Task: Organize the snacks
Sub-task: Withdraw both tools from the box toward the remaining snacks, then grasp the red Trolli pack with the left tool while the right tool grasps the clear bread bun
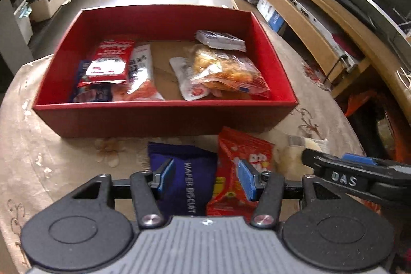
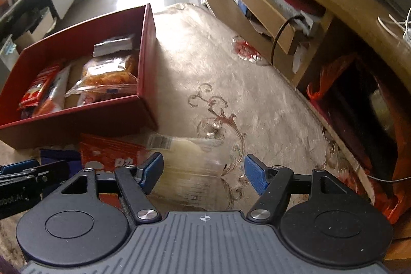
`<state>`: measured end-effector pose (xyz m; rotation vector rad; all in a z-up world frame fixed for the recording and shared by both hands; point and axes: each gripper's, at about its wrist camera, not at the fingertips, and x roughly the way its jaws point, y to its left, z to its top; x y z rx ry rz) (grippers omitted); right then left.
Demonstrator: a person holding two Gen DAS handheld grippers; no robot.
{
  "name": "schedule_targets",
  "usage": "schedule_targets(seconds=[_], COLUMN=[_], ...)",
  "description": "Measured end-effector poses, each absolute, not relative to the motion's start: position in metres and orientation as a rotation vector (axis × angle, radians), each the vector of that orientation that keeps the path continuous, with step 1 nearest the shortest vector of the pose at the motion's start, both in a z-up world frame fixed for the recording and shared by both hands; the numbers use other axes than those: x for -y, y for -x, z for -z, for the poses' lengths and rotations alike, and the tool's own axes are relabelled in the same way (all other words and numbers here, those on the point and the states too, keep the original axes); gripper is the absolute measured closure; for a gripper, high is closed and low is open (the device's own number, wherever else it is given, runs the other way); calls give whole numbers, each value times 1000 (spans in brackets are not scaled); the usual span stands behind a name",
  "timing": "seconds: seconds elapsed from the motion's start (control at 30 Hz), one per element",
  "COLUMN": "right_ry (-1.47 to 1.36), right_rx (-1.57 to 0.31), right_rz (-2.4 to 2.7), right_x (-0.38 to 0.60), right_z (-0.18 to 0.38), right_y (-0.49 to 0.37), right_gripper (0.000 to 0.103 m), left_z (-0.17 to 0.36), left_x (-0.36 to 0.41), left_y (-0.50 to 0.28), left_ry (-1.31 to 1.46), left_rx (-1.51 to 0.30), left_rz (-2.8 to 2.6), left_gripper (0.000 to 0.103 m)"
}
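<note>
Living room, floral-cloth table (image 1: 64, 158); red box (image 1: 164, 117) already part filled; blue wafer pack (image 1: 185, 179) lies lengthwise between parted fingers of left gripper (image 1: 206, 177), unpinched; right gripper (image 2: 204, 175) wider apart, empty, straddles clear pack (image 2: 190, 161).

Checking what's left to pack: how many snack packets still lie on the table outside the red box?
3: blue wafer biscuit packet, red packet beside it, clear pale packet furthest right. Others may be hidden.
</note>
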<state>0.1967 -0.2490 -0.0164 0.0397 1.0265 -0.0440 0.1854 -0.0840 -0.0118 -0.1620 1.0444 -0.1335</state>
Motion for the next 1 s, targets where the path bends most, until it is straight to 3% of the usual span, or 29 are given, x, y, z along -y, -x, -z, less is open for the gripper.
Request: schedule_targets(seconds=[0.6,1.0], right_ry=[1,6], right_rx=[-1086,-1081], right_rz=[-11,-3], right_x=[233,272], right_z=[36,29], right_y=[-214,-197], right_gripper=[16,26], left_z=[26,49], left_x=[114,155], left_y=[-184,-179], left_ry=[115,69], left_rx=[-1081,-1105], left_rz=[205,165], left_gripper=[48,42])
